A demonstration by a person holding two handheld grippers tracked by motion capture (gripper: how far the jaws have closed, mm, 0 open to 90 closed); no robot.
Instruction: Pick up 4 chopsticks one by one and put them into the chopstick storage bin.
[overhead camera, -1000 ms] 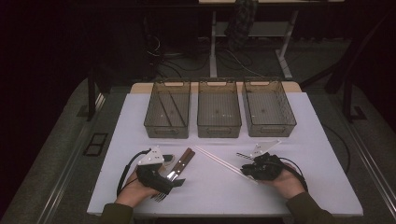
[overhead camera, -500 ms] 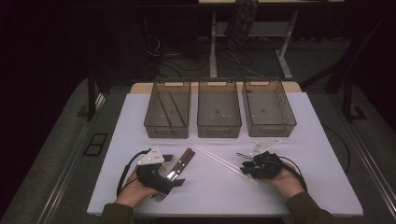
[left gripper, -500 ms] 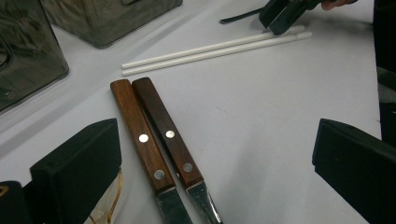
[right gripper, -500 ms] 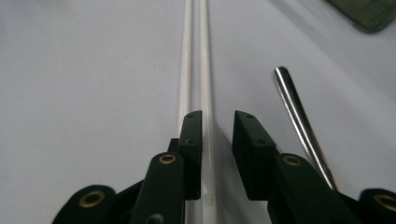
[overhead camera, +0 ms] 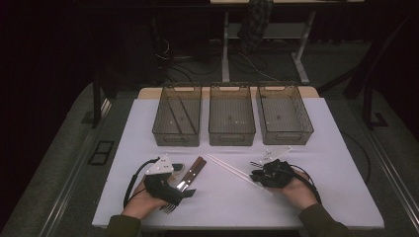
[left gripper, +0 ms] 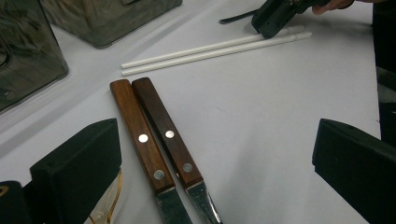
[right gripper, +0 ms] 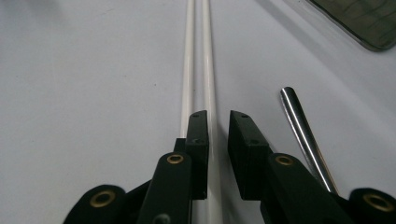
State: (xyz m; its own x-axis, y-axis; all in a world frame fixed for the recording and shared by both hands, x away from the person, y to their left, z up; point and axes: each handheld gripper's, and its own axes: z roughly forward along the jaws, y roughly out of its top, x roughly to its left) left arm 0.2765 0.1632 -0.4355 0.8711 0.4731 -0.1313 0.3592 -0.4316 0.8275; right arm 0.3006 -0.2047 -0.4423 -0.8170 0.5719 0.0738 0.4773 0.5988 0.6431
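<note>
Two white chopsticks point(overhead camera: 232, 168) lie side by side on the white table point(overhead camera: 222, 202). My right gripper point(overhead camera: 255, 175) sits low over their near end. In the right gripper view its jaws point(right gripper: 217, 116) stand a narrow gap apart and have just been closing. The right chopstick point(right gripper: 207, 70) runs between them, and the pads do not press on it. The left chopstick point(right gripper: 187, 70) passes outside the left jaw. My left gripper point(overhead camera: 180, 190) rests wide open point(left gripper: 215, 140) over two wooden-handled knives point(left gripper: 156, 135).
Three smoked plastic bins point(overhead camera: 232, 118) stand in a row at the back; the left bin point(overhead camera: 178, 118) holds thin sticks. A shiny metal utensil handle point(right gripper: 301, 130) lies right of the right jaws. A fork point(overhead camera: 170, 207) lies by the left hand.
The right gripper has crept slightly left along the chopsticks. The left hand and the knives have not moved.
</note>
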